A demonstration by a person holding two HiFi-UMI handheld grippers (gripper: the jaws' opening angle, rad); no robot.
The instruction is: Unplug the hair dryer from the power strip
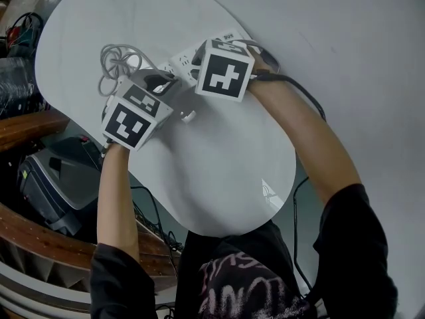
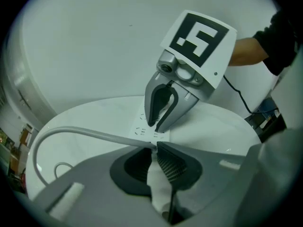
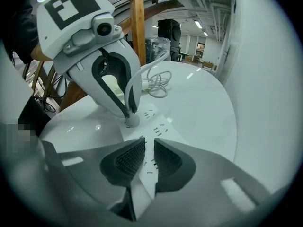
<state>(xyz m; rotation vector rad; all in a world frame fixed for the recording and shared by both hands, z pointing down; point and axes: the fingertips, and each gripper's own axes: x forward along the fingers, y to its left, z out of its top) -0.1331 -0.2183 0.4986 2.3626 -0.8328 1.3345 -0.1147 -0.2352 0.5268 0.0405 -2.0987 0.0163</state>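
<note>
A white power strip [image 3: 158, 122] lies on the white oval table [image 1: 219, 178]. My left gripper [image 2: 155, 148] is shut on the white plug [image 2: 158, 183], whose round base [image 3: 131, 121] rests on the strip. The plug's grey cord [image 2: 80, 132] runs left to a loose coil [image 1: 116, 62]. From the other side, my right gripper [image 3: 147, 143] has its jaws nearly together, tips down on the strip. In the left gripper view the right gripper [image 2: 155, 125] stands just beyond the plug. No hair dryer body shows clearly.
The table's left edge drops off to a wooden railing [image 1: 26, 125] and a black case [image 1: 53, 178] on the floor. A pale wall [image 1: 358, 58] rises right of the table. A black cable [image 1: 305, 95] trails from the right gripper.
</note>
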